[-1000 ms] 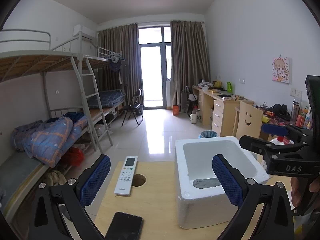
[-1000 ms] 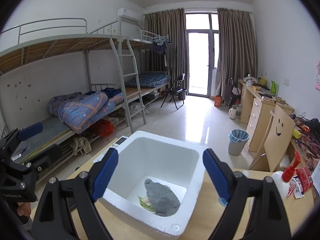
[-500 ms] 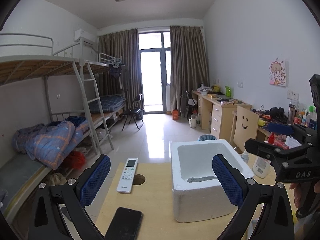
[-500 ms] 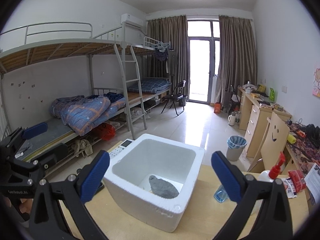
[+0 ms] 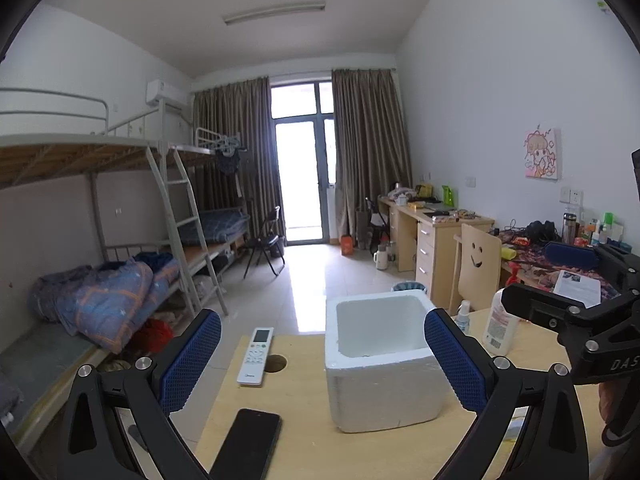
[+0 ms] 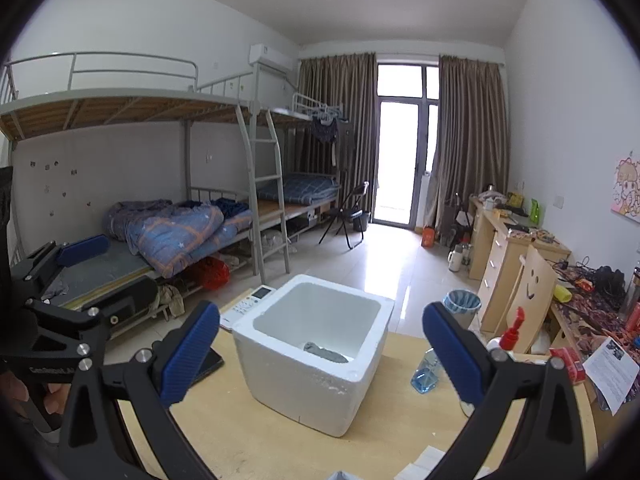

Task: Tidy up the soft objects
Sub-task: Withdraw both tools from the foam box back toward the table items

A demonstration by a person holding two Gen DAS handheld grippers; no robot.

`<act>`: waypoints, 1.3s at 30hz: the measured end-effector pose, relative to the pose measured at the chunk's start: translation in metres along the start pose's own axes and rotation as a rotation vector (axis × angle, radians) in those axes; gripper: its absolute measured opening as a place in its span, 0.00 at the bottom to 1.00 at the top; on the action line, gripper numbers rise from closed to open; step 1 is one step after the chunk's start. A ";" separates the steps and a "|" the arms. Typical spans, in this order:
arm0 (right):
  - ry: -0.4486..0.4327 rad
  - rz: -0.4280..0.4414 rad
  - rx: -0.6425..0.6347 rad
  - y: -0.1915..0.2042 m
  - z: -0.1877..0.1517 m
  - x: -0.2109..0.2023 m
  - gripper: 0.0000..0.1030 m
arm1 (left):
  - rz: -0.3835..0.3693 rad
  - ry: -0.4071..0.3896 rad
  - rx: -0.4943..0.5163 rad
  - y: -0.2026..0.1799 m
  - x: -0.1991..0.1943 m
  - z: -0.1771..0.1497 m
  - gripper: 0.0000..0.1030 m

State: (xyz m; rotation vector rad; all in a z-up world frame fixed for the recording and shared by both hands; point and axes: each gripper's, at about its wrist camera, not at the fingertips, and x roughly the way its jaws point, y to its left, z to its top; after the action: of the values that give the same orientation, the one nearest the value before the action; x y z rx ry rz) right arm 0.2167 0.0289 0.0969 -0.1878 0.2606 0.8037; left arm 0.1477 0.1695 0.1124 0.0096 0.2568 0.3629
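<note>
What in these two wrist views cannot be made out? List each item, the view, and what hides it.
- Grey cloth, right wrist view: partly behind the foam box wall.
- Box contents, left wrist view: hidden by its front wall.
- Phone, left wrist view: cut off at the bottom edge.
- Bottle label: too small.

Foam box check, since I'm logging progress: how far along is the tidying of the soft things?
Done: a grey cloth lies inside the foam box. In hand: nothing; the left gripper and right gripper are both open and empty, short of the box. Left: no other soft item shows on the table, so it may be finished.
</note>
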 end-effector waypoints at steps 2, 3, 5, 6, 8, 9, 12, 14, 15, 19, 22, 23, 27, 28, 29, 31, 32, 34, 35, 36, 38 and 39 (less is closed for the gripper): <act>-0.011 0.000 -0.003 0.003 -0.001 -0.011 1.00 | 0.001 -0.007 0.004 -0.003 -0.011 0.001 0.99; -0.016 0.000 -0.005 0.003 -0.001 -0.015 1.00 | 0.005 -0.009 0.004 -0.005 -0.016 0.001 0.99; -0.023 -0.001 -0.010 0.004 -0.002 -0.025 1.00 | 0.010 -0.015 0.006 -0.008 -0.029 0.001 0.99; -0.027 -0.002 -0.010 0.006 -0.003 -0.030 1.00 | 0.017 -0.018 0.007 -0.011 -0.035 0.001 0.99; -0.036 0.000 -0.008 0.008 -0.005 -0.040 1.00 | 0.022 -0.024 0.009 -0.012 -0.045 -0.001 0.99; -0.040 0.002 -0.009 0.009 -0.006 -0.045 1.00 | 0.023 -0.029 0.011 -0.013 -0.051 -0.002 0.99; -0.049 -0.001 -0.012 0.012 -0.010 -0.056 1.00 | 0.022 -0.042 0.007 -0.014 -0.069 -0.007 0.99; -0.056 0.000 -0.015 0.014 -0.014 -0.063 1.00 | 0.021 -0.043 0.006 -0.015 -0.075 -0.009 0.99; -0.060 0.000 -0.015 0.014 -0.017 -0.067 1.00 | 0.020 -0.045 0.013 -0.017 -0.079 -0.010 0.99; -0.095 -0.001 -0.017 0.013 -0.024 -0.083 1.00 | 0.015 -0.070 0.016 -0.020 -0.091 -0.012 0.99; -0.114 -0.008 -0.022 0.013 -0.029 -0.090 1.00 | 0.016 -0.087 0.013 -0.021 -0.098 -0.017 0.99; -0.121 -0.012 -0.021 0.013 -0.031 -0.092 1.00 | 0.018 -0.088 0.013 -0.022 -0.099 -0.018 0.99; -0.127 -0.016 -0.010 0.009 -0.041 -0.095 1.00 | 0.017 -0.103 -0.005 -0.023 -0.104 -0.029 0.99; -0.128 -0.018 -0.007 0.008 -0.044 -0.095 1.00 | 0.018 -0.106 -0.006 -0.026 -0.105 -0.031 0.99; -0.131 -0.017 -0.007 0.009 -0.048 -0.097 1.00 | 0.024 -0.111 -0.007 -0.028 -0.106 -0.034 0.99; -0.145 -0.002 -0.012 0.008 -0.057 -0.099 1.00 | 0.020 -0.124 0.002 -0.031 -0.106 -0.040 0.99; -0.155 -0.001 -0.012 0.007 -0.063 -0.099 1.00 | 0.029 -0.127 0.009 -0.033 -0.105 -0.045 0.99; -0.165 -0.005 -0.007 0.005 -0.072 -0.102 1.00 | 0.029 -0.138 0.008 -0.037 -0.106 -0.053 0.99; -0.166 -0.006 -0.004 0.003 -0.076 -0.102 1.00 | 0.029 -0.137 0.008 -0.038 -0.105 -0.058 0.99; -0.166 -0.008 -0.001 0.001 -0.080 -0.102 1.00 | 0.029 -0.139 0.005 -0.039 -0.105 -0.062 0.99; -0.168 -0.014 0.004 -0.004 -0.090 -0.102 1.00 | 0.030 -0.154 -0.003 -0.042 -0.106 -0.069 0.99; -0.171 -0.013 0.006 -0.005 -0.094 -0.102 1.00 | 0.035 -0.159 -0.004 -0.043 -0.107 -0.073 0.99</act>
State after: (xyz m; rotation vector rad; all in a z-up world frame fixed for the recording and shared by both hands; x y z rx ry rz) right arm 0.1376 -0.0695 0.0386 -0.1144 0.1002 0.8006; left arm 0.0475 0.0888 0.0654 0.0387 0.0985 0.3956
